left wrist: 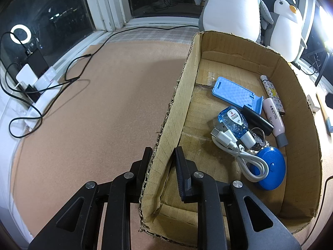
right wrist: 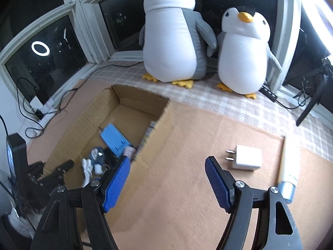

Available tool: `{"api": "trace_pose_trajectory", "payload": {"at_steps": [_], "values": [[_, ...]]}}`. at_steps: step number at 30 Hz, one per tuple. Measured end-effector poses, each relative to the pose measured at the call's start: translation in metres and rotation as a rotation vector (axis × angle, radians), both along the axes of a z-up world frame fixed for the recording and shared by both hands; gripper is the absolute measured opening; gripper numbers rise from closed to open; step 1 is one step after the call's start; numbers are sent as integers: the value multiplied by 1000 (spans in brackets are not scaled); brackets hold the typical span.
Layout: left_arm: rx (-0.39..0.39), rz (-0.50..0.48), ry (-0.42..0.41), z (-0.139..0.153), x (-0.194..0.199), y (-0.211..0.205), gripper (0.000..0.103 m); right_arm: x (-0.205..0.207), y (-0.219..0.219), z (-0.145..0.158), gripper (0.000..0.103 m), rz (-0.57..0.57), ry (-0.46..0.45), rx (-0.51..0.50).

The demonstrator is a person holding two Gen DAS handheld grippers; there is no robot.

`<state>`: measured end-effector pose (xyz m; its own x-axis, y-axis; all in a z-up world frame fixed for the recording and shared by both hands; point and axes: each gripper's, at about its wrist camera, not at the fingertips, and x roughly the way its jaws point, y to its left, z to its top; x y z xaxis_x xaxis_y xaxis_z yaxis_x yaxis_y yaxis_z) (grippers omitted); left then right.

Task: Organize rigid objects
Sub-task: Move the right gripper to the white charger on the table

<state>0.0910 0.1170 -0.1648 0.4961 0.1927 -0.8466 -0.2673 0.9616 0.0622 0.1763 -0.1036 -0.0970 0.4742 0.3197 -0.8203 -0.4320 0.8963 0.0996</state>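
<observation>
Clamped on the near left wall of the cardboard box (left wrist: 166,125), the left gripper (left wrist: 161,152) is seen pinching the cardboard between its fingers, so the box is being steadied. Over on the right, the right gripper (right wrist: 167,179) is held with fingers spread and nothing between them, near the white charger plug (right wrist: 246,157) lying on the mat (right wrist: 177,198) just right of the box. That plug looks light, stiff and a bit slick, so it's probably best taken across its flat sides, prongs left alone. A cream tube (right wrist: 289,166) is parked further right.
</observation>
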Motion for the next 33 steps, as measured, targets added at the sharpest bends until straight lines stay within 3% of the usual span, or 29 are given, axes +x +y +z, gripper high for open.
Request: {"api": "trace_pose_trajectory", "payload": {"at_steps": [18,33], "values": [[4,-1,0,1,-1,1,19,11,-83,-22,71,-181,73,-8],[13,-1,2,1,0,1,20,35,-92,-32,71,-198,103,-16]]}}
